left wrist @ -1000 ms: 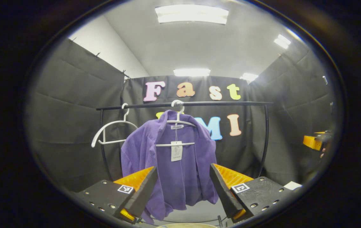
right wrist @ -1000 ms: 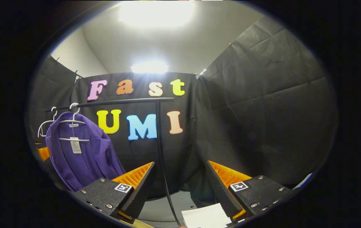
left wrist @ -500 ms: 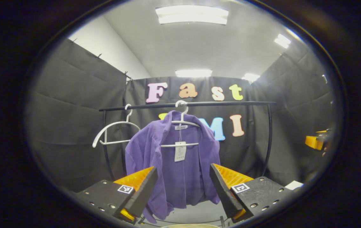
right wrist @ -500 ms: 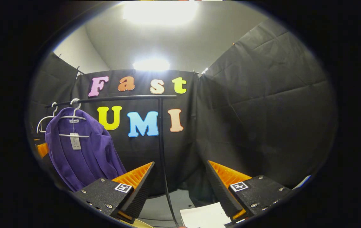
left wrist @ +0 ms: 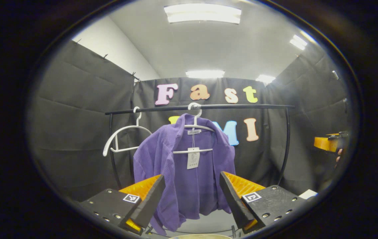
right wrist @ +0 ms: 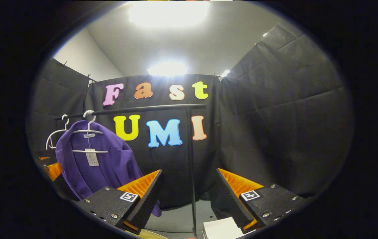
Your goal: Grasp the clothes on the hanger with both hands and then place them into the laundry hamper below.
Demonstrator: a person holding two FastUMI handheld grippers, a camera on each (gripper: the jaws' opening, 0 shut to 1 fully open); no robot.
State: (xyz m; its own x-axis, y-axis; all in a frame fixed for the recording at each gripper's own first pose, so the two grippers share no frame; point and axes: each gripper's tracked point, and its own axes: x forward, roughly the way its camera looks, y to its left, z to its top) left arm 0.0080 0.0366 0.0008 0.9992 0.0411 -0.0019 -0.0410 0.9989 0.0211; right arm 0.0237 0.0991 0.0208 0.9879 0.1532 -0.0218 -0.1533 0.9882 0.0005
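- Left gripper view: an empty white hanger [left wrist: 122, 139] is hanging near the left end of the black rail [left wrist: 198, 107], tilted, nothing on it.
- Just right of it, the purple jacket [left wrist: 184, 172] is hanging on a second white hanger [left wrist: 193, 131] at about the middle of the rail; a white tag [left wrist: 193, 158] is dangling at its open front.
- The left gripper [left wrist: 192, 196] is pointing at the jacket's lower half, jaws spread wide, nothing between them, not touching the cloth.
- A pale curved rim [left wrist: 198, 236] is showing at the bottom edge, possibly the laundry hamper; too little visible to be sure.
- At the right edge, the right gripper [left wrist: 328, 143] is sitting well apart from the jacket, a bit of hand beside it.
- Right gripper view: the jacket [right wrist: 99, 166] is hanging toward the left end of the rail [right wrist: 132, 110], the empty hanger [right wrist: 56, 132] behind it.
- The rail's right upright post [right wrist: 191, 166] is standing between the right gripper's fingers in the picture, farther off.
- The right gripper [right wrist: 189, 196] is facing the booth wall, jaws spread, gripping nothing.
- A white paper sheet [right wrist: 220, 228] is lying at the bottom edge.
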